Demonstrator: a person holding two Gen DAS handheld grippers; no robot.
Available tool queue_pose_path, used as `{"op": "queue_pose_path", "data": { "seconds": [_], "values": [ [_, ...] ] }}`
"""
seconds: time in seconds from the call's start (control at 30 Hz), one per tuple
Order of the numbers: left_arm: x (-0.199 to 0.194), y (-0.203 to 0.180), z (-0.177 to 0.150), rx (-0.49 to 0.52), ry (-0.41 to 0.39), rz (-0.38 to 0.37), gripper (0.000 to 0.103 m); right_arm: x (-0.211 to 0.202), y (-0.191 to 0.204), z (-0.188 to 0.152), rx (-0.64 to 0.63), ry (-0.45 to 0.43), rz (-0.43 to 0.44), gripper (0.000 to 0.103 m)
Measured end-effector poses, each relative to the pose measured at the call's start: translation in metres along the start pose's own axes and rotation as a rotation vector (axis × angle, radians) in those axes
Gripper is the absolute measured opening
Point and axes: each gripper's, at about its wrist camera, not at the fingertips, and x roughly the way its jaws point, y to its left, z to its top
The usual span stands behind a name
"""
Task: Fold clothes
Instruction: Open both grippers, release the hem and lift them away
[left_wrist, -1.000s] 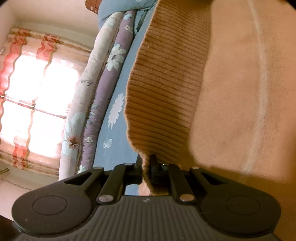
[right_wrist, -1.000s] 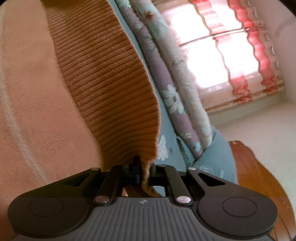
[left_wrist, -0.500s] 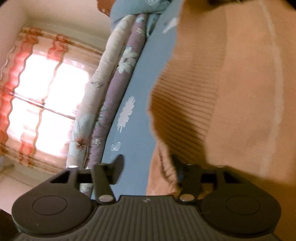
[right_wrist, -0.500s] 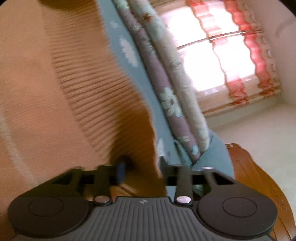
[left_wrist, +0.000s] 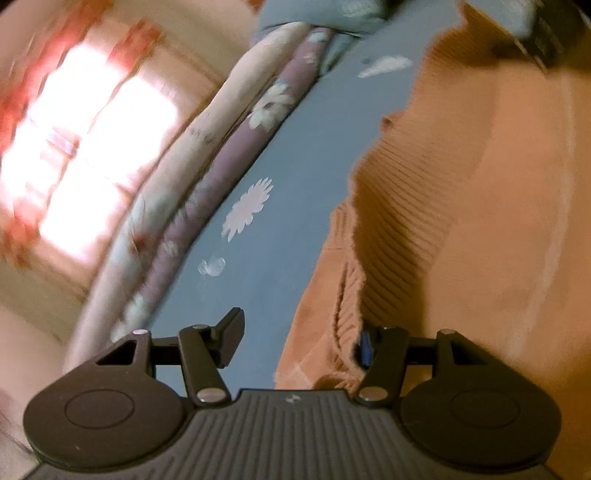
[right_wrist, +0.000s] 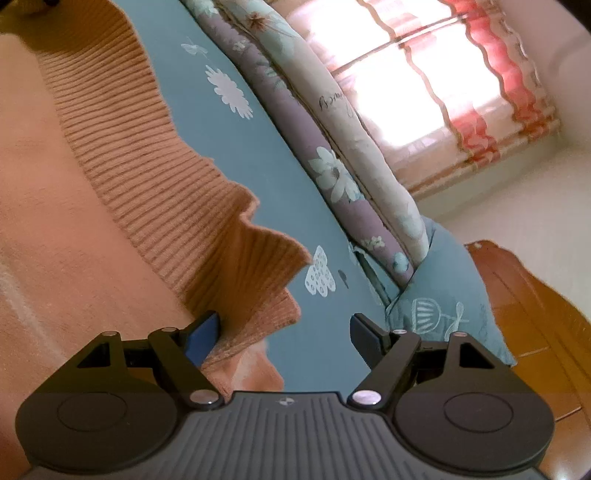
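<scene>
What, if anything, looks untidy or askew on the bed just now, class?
The orange sweater's ribbed hem is rumpled: it ripples in loose waves over the blue floral sheet instead of lying straight. Both the left gripper and right gripper stand open, having just been opening. Nothing looks damaged or spilled.

1. The left gripper (left_wrist: 297, 338) has just been opening; its jaws stand apart.
2. The orange sweater (left_wrist: 480, 206) lies on the blue sheet (left_wrist: 295, 155), its ribbed hem (left_wrist: 402, 221) near the right finger (left_wrist: 369, 347) and rumpled there.
3. No pad presses the cloth.
4. A rolled floral quilt (left_wrist: 207, 173) runs beside the sheet.
5. The curtained window (left_wrist: 85, 147) is blurred.
</scene>
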Motion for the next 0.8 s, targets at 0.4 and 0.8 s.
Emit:
{"op": "queue_pose_path", "data": {
  "seconds": [0.4, 0.8],
  "values": [
    [-0.017, 0.048, -0.015, -0.369, -0.047, -0.251, 0.063, -0.025, -0.019, -0.017, 0.21, 0.032, 0.165, 0.081],
    [-0.092, -0.016, -0.042, -0.194, -0.046, -0.308, 0.066, -0.091, -0.027, -0.08, 0.416, 0.093, 0.171, 0.081]
  ]
}}
